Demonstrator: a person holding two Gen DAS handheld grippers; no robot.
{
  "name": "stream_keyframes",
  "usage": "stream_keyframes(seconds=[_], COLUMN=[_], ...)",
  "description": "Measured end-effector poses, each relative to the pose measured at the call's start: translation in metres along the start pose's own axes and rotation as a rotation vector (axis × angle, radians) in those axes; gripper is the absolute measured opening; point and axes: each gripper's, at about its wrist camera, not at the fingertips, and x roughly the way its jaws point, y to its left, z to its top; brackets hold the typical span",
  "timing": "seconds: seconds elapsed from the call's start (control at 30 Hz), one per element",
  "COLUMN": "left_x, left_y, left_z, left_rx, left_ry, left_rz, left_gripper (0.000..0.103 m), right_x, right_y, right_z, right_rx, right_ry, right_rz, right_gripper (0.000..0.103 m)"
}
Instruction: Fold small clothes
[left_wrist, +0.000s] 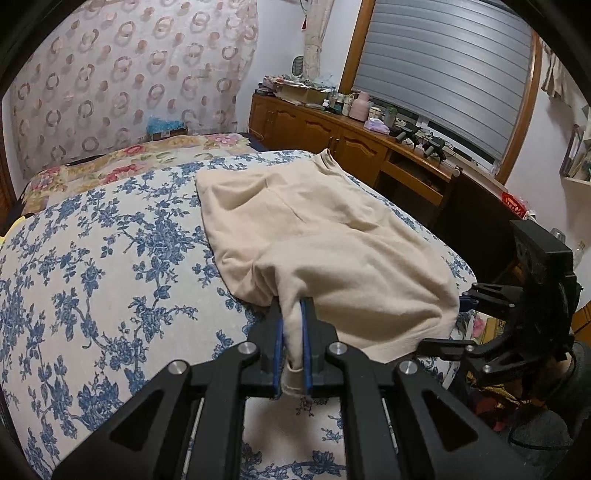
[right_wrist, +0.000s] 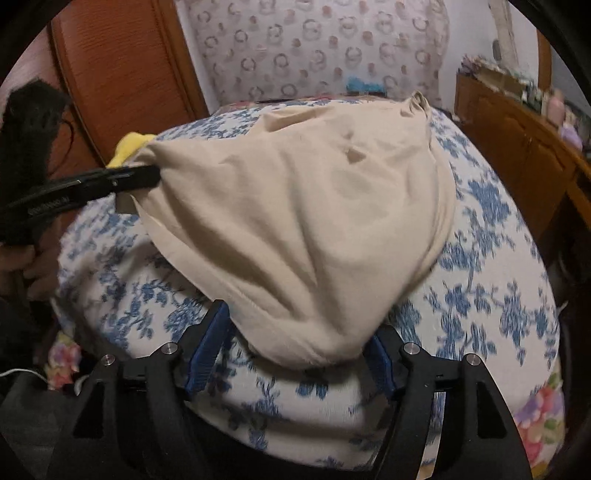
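A cream small garment (left_wrist: 325, 236) lies on the blue-flowered bed cover (left_wrist: 92, 280), and it also shows in the right wrist view (right_wrist: 314, 221). My left gripper (left_wrist: 293, 332) is shut on a near edge of the garment, cloth pinched between its blue pads. In the right wrist view the left gripper (right_wrist: 147, 173) grips the garment's left corner. My right gripper (right_wrist: 299, 347) is open, its blue-padded fingers (right_wrist: 210, 343) spread on either side of the garment's near bulge. The right gripper (left_wrist: 465, 299) shows at the garment's right edge in the left wrist view.
A wooden sideboard (left_wrist: 332, 129) with bottles and clutter runs along the right of the bed. A wooden headboard (right_wrist: 122, 66) and a circle-patterned curtain (left_wrist: 129, 74) stand behind. A yellow cloth (right_wrist: 129, 147) lies beyond the garment. A floral quilt (left_wrist: 129, 158) lies at the far end.
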Motion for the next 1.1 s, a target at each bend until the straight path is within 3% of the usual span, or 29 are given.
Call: stream_keyframes(seconds=[0.07, 0.1, 0.13, 0.23, 0.4, 0.6, 0.73, 0.9, 1.0, 1.07, 1.1], left_x=[0.000, 0.001, 0.001, 0.002, 0.001, 0.016, 0.039, 0.086, 0.110, 0.115, 0.115], left_y=[-0.001, -0.001, -0.001, -0.004, -0.003, 0.005, 0.018, 0.048, 0.066, 0.073, 0.076], left_z=[0.002, 0.002, 0.003, 0.008, 0.034, 0.099, 0.137, 0.168, 0.177, 0.179, 0.178], left_rx=[0.003, 0.003, 0.003, 0.008, -0.001, 0.001, -0.001, -0.030, -0.058, -0.047, -0.046], left_ry=[0.001, 0.002, 0.003, -0.002, -0.043, -0.099, -0.104, -0.060, -0.023, -0.021, -0.025], left_rz=[-0.001, -0.003, -0.007, -0.012, -0.030, -0.023, 0.020, 0.077, 0.075, 0.084, 0.086], left_gripper=[0.006, 0.006, 0.006, 0.006, 0.006, 0.006, 0.006, 0.006, 0.010, 0.022, 0.036], right_x=[0.001, 0.002, 0.002, -0.008, -0.037, -0.048, -0.017, 0.042, 0.066, 0.071, 0.068], right_y=[-0.004, -0.006, -0.009, -0.014, -0.025, -0.048, -0.081, -0.115, -0.129, -0.137, -0.142], right_z=[0.003, 0.004, 0.005, 0.010, 0.049, 0.126, 0.177, 0.215, 0.228, 0.233, 0.233], right_rx=[0.009, 0.012, 0.013, 0.002, -0.038, -0.106, -0.097, -0.082, -0.068, -0.060, -0.059], right_ry=[-0.008, -0.008, -0.009, -0.051, -0.151, -0.250, -0.228, -0.147, -0.124, -0.128, -0.150], right_rz=[-0.007, -0.001, 0.012, 0.042, 0.038, 0.001, 0.006, 0.031, 0.015, -0.037, -0.041], right_gripper=[0.043, 0.024, 0.016, 0.009, 0.008, 0.008, 0.008, 0.010, 0.023, 0.048, 0.062])
